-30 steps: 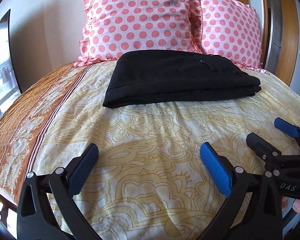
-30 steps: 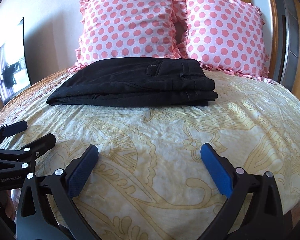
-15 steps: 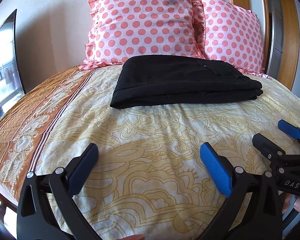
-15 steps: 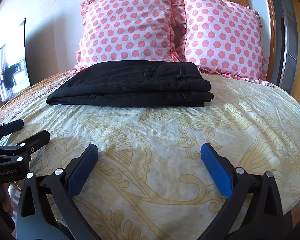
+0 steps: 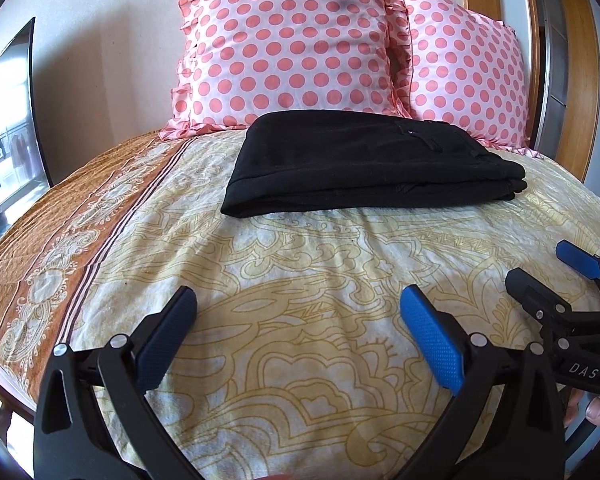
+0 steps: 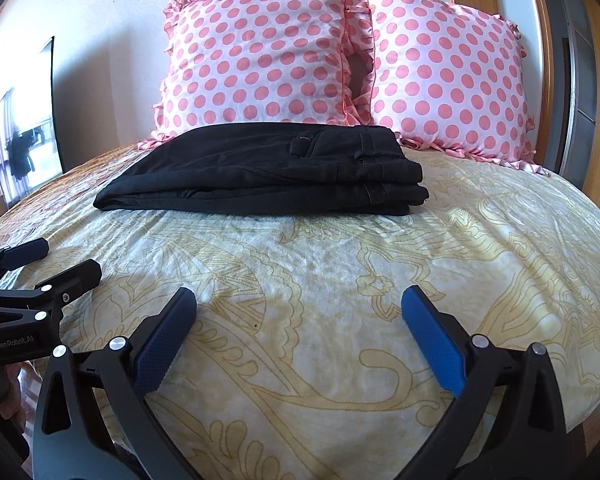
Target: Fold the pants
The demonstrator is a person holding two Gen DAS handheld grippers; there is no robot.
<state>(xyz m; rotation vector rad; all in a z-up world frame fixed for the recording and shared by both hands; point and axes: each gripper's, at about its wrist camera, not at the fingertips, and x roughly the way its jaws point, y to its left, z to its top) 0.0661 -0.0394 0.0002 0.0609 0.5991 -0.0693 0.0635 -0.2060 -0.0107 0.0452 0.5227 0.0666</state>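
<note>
Left wrist view: the left hand-held gripper [image 5: 296, 316] hangs low over the near part of the bed, its blue-padded fingers spread wide and holding nothing.
Right wrist view: the right hand-held gripper [image 6: 298, 316] is likewise spread and empty, level with its partner and just beside it.
Task item: the black folded fabric pants [image 6: 268, 172] lie in a flat stacked bundle on the yellow patterned bedspread [image 6: 340, 272], just in front of two pink polka-dot ruffled pillows [image 6: 260, 48], well apart from both grippers.
Fold state: layered edges show on the bundle's right end and a rounded fold on its left; it looks finished, though how many layers it has is hard to tell.
Step in hand: judged to be the pull-back after the last fold.
Doing it well: keep both grippers wide and clear of the bedspread so nothing snags; if a touch-up is wanted, press the top layer flat rather than pinching an edge, which could drag the stack askew.
</note>
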